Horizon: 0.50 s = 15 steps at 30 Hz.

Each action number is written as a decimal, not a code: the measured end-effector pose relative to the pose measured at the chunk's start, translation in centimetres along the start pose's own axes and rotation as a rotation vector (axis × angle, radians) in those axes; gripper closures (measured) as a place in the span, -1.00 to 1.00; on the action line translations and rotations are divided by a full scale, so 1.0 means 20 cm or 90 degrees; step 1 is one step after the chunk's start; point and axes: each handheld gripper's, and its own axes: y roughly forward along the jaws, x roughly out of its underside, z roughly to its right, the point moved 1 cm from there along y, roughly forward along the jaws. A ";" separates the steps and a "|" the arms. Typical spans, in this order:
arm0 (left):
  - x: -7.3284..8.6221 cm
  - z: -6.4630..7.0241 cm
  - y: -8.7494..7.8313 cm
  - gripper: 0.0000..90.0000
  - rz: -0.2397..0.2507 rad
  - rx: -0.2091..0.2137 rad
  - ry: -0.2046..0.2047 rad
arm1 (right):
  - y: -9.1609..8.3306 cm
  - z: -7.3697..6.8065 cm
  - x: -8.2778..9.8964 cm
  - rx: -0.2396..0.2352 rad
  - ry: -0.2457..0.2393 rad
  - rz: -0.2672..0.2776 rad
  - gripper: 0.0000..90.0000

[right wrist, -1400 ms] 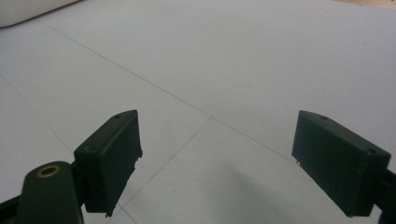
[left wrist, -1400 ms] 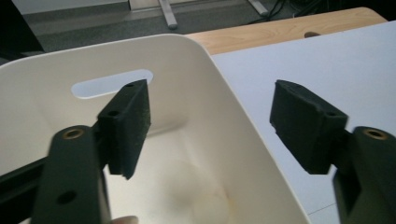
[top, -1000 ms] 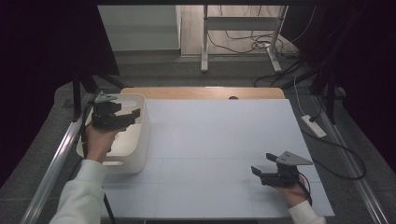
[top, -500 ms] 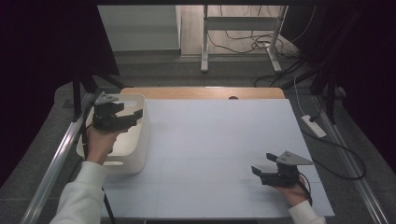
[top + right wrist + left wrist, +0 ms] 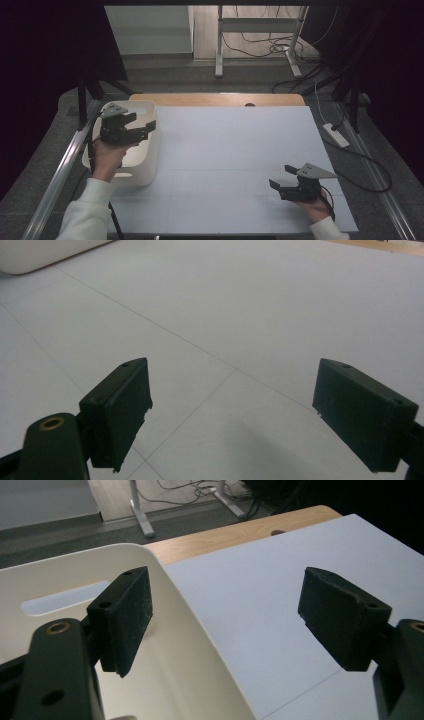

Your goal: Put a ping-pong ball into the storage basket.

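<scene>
High view: a person's two hands each carry a two-jaw claw over a white surface (image 5: 230,150) laid on a wooden tabletop (image 5: 215,99). The left claw (image 5: 145,128) hangs over a white plastic basket (image 5: 145,167) that stands at the left edge of the surface; its jaws are spread and grasp nothing. The right claw (image 5: 281,177) rests low near the front right corner of the surface, well apart from the basket, jaws likewise spread and empty.

Left gripper view: the left claw (image 5: 225,610) straddles the rim of the basket (image 5: 165,575). One pad (image 5: 127,612) sits inside the basket wall, the other pad (image 5: 342,615) outside, above the white surface (image 5: 280,565); whether the inner pad touches the wall cannot be told. A slot handle (image 5: 62,599) is cut in the far wall of the basket, beyond the inner pad.

Right gripper view: the right claw (image 5: 230,410) is released, with bare white surface (image 5: 240,305) and its thin seam lines (image 5: 200,347) between and ahead of the jaws. A corner of the basket (image 5: 45,252) lies far ahead of the claw, to its left.

No brand, label or legible writing appears on the basket, the claws or the surface.
</scene>
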 end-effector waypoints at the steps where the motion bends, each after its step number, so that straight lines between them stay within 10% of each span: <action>1: 0.00 0.01 -0.01 -0.50 0.007 0.007 0.002 | 0.00 0.00 0.00 0.000 0.001 0.000 -0.66; 15: 0.04 0.18 -0.04 -0.50 0.030 0.071 0.034 | 0.01 0.00 0.00 0.000 0.000 -0.001 -0.66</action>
